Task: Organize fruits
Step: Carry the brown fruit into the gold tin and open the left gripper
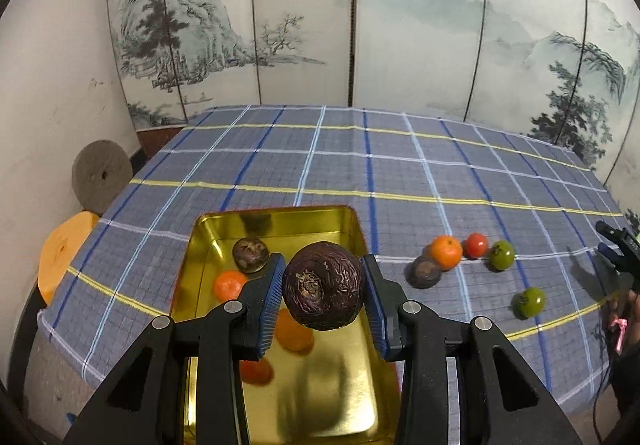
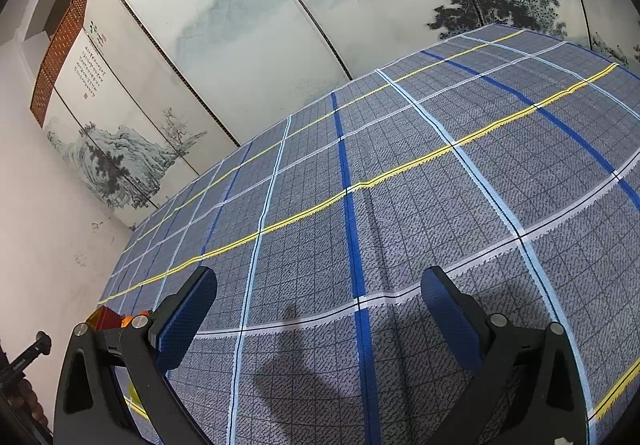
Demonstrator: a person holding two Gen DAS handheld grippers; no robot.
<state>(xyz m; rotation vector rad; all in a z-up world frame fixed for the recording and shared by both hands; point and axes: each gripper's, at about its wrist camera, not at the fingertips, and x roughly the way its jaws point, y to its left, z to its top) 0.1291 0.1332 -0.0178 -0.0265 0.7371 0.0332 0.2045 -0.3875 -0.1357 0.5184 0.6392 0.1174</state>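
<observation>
My left gripper is clamped on a dark purple wrinkled fruit, with both blue pads pressed against its sides and its stem scar facing the camera. I hold it above the gold tray, which sits on the counter under a blue plaid cloth. Inside the tray I see 1 small dark brown fruit near the far left corner, 1 orange fruit just beside it, and 2 more orange ones lower down, partly hidden behind my left finger.

To the right of the tray, loose fruit lie on the cloth: a brown one touching a mandarin, then a red tomato and a green fruit in a row, with a second green fruit nearer to me and apart from the rest.

My right gripper stands with its jaws wide apart and nothing between them, pointing down at bare plaid cloth, its shadow falling on the fabric below. From the left wrist view I can see it at the far right edge of the counter, well apart from the loose fruit. A painted folding screen stands behind the counter.
</observation>
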